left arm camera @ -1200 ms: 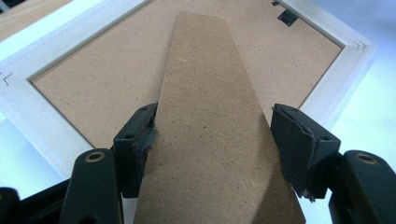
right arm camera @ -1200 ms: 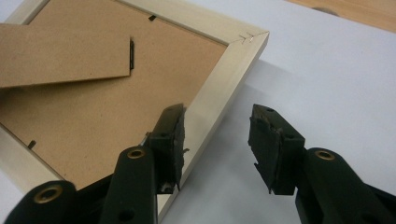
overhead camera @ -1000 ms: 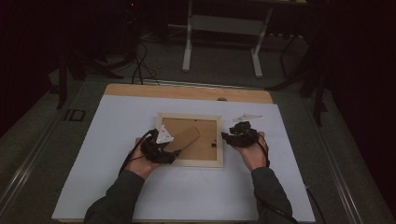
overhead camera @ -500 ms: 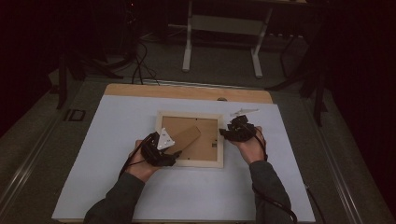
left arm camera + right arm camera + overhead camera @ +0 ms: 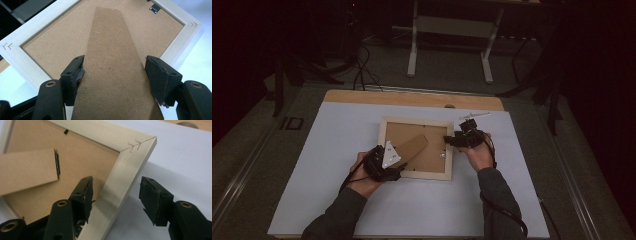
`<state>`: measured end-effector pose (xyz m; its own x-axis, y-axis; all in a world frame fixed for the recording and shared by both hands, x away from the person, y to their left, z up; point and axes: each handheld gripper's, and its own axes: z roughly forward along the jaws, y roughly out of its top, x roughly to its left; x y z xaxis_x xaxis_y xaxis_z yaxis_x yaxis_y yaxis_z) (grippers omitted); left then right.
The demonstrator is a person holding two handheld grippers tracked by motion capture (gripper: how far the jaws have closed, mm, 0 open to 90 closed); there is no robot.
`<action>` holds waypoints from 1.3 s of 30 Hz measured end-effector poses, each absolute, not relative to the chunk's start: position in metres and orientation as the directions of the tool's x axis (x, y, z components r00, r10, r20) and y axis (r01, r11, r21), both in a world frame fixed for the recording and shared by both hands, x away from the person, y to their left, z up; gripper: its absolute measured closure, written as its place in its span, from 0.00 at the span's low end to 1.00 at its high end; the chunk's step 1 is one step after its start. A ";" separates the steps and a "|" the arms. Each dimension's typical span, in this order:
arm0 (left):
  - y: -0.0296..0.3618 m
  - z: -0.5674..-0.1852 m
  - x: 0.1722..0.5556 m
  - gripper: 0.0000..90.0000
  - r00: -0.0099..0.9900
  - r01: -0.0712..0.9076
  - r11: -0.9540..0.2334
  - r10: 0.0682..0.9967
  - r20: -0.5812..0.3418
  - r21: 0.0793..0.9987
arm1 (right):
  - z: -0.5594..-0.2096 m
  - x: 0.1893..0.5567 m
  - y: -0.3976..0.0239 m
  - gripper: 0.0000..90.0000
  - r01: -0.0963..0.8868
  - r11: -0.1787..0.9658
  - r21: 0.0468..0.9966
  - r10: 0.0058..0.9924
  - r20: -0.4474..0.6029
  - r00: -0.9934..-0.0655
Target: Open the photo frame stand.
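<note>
1. White sheet covers a wooden table; dim room beyond.
2. Picture frame, pale wood, lies face down at centre; fibreboard backing, tapered easel stand.
3. Left gripper straddles the stand; whether its pads press cannot be told.
4. Right gripper, jaws just opened, released astride the rail.

The picture frame has pale, smooth wood rails with a faint satin sheen, and its backing board is brown matt fibreboard, finely speckled and slightly rough. The fold-out stand is the same rough, dull board, with a small dark metal hinge. The table cover looks like smooth, matt white sheet, and the gripper pads are worn black rubber with ragged edges.
</note>
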<state>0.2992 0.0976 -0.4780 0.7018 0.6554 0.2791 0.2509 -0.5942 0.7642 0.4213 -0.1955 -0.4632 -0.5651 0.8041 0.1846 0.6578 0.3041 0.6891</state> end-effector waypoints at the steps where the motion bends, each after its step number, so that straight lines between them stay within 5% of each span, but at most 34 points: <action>1: 0.098 -0.478 0.299 0.41 0.702 0.248 -0.594 0.655 0.280 0.766 | -0.464 0.422 -0.196 0.48 0.663 0.295 0.687 0.798 0.204 -0.567; 17: 0.101 -0.481 0.294 0.40 0.703 0.191 -0.580 0.644 0.302 0.792 | -0.474 0.433 -0.209 0.58 0.743 0.190 0.642 0.728 0.415 -0.545; 39: 0.106 -0.485 0.299 0.38 0.721 0.210 -0.550 0.645 0.252 0.808 | -0.465 0.424 -0.213 0.65 0.706 0.159 0.690 0.755 0.376 -0.538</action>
